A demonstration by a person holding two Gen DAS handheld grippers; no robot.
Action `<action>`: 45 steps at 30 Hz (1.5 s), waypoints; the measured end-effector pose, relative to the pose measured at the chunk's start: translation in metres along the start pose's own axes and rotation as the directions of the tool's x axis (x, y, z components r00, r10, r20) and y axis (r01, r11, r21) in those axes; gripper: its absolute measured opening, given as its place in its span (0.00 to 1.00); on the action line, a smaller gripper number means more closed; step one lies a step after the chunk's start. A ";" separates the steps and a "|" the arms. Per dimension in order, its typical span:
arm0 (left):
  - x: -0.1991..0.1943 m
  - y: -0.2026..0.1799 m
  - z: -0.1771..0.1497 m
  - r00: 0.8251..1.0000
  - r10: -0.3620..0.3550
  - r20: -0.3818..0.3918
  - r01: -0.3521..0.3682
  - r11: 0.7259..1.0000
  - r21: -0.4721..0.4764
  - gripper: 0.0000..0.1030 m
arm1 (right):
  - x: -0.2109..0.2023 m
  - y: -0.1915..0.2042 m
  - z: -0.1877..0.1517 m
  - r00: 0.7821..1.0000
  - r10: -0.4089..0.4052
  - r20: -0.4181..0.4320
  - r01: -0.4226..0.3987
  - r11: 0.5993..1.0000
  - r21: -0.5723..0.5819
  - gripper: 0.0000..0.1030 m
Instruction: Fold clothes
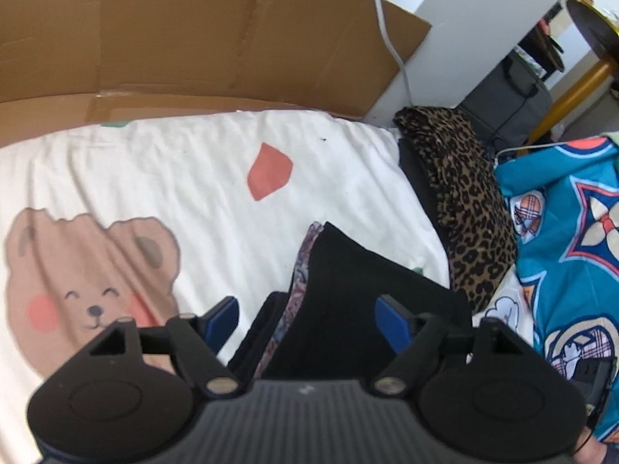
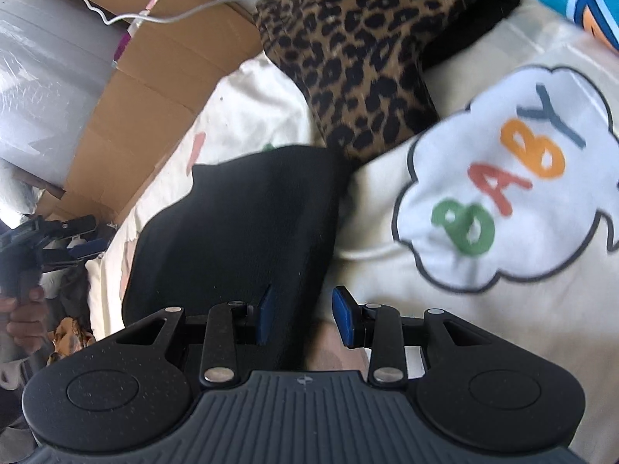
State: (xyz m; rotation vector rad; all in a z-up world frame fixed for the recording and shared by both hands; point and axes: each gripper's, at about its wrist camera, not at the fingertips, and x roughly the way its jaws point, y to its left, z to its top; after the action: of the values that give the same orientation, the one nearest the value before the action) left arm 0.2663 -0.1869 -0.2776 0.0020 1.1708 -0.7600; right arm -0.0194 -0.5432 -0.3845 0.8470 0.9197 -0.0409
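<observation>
Black garment [image 1: 348,294] btwn open left gripper [image 1: 309,319] fingers; right gripper [image 2: 303,315] open.

black garment [image 1: 348,309] | folded, patterned lining showing | on bedsheet [image 1: 193,162]

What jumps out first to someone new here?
The black garment lying between the open fingers of the left gripper, on a white sheet printed with a brown bear. Beside it sits a leopard-print garment, and in the right wrist view a cloud reading BABY.
</observation>
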 end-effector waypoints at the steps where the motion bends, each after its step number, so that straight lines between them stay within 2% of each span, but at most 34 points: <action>1: 0.007 0.002 -0.001 1.000 -0.009 -0.005 0.009 1.000 0.001 0.77 | 0.001 0.000 -0.001 1.000 -0.004 -0.004 0.004 1.000 0.004 0.36; 4: 0.027 0.006 -0.007 0.998 -0.048 -0.030 0.049 0.999 0.006 0.77 | 0.004 0.002 -0.003 1.000 -0.012 -0.012 0.013 1.000 0.009 0.42; 9: 0.047 0.011 -0.016 0.998 -0.064 -0.022 0.065 0.997 0.041 0.77 | 0.010 0.008 -0.001 1.000 -0.005 -0.019 0.006 1.000 0.016 0.42; 11: 0.053 0.018 -0.020 0.996 -0.093 -0.006 0.093 0.995 0.045 0.77 | 0.012 0.011 0.000 1.000 -0.005 -0.021 0.005 1.000 0.012 0.42; 12: 0.056 0.023 -0.021 0.993 -0.115 0.002 0.115 0.993 0.036 0.77 | 0.013 0.012 0.000 1.000 -0.006 -0.026 0.006 1.000 0.010 0.42; 15: 0.071 0.040 -0.026 0.984 -0.175 -0.016 0.175 0.984 -0.034 0.66 | 0.018 0.016 -0.002 0.999 -0.022 -0.047 0.021 1.000 -0.009 0.42; 22: 0.087 0.059 -0.025 0.966 -0.254 -0.048 0.250 0.965 -0.078 0.70 | 0.026 0.015 -0.001 0.999 -0.047 -0.024 0.047 0.999 0.016 0.42; 26: 0.089 0.062 -0.020 0.955 -0.288 -0.073 0.281 0.955 -0.092 0.69 | 0.034 0.010 -0.001 0.998 -0.054 -0.018 0.055 0.997 0.048 0.43; 30: 0.087 0.063 -0.018 0.946 -0.313 -0.086 0.305 0.947 -0.098 0.43 | 0.035 0.007 0.000 0.999 -0.035 -0.006 0.036 0.997 0.070 0.42; 31: 0.085 0.062 -0.018 0.945 -0.315 -0.084 0.308 0.947 -0.090 0.39 | 0.035 0.007 0.001 1.000 -0.026 -0.007 0.027 0.997 0.069 0.36; 32: 0.083 0.060 -0.017 0.945 -0.315 -0.083 0.309 0.948 -0.078 0.38 | 0.036 0.008 0.002 1.000 -0.019 -0.010 0.019 0.998 0.068 0.23; 34: 0.079 0.058 -0.015 0.945 -0.315 -0.084 0.311 0.948 -0.062 0.36 | 0.036 0.012 0.004 1.000 -0.015 -0.017 0.016 0.998 0.054 0.13; 36: 0.078 0.056 -0.013 0.946 -0.312 -0.092 0.308 0.950 -0.049 0.37 | 0.032 0.016 0.005 1.000 -0.005 -0.009 0.005 0.999 0.043 0.09; 38: 0.082 0.053 -0.011 0.952 -0.286 -0.108 0.285 0.958 -0.025 0.46 | 0.028 0.015 0.005 1.000 0.009 -0.003 -0.009 0.999 0.053 0.09; 39: 0.084 0.053 -0.010 0.955 -0.271 -0.119 0.270 0.962 -0.027 0.59 | 0.027 0.013 0.005 1.000 0.012 -0.002 -0.012 0.998 0.059 0.09; 40: 0.087 0.054 -0.010 0.957 -0.257 -0.131 0.255 0.966 -0.031 0.67 | 0.026 0.012 0.004 1.000 0.009 -0.005 -0.009 0.998 0.061 0.11; 43: 0.092 0.057 -0.009 0.951 -0.272 -0.145 0.267 0.962 -0.055 0.69 | 0.026 0.005 0.002 1.000 0.004 -0.014 -0.002 0.997 0.081 0.14; 45: 0.094 0.059 -0.010 0.946 -0.291 -0.140 0.285 0.956 -0.064 0.74 | 0.026 0.001 0.001 1.000 0.017 -0.013 -0.016 0.995 0.100 0.21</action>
State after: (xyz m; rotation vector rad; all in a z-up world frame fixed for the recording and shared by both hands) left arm 0.3058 -0.1890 -0.3821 -0.1547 1.3465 -1.0057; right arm -0.0016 -0.5356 -0.4024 0.9487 0.9292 -0.0673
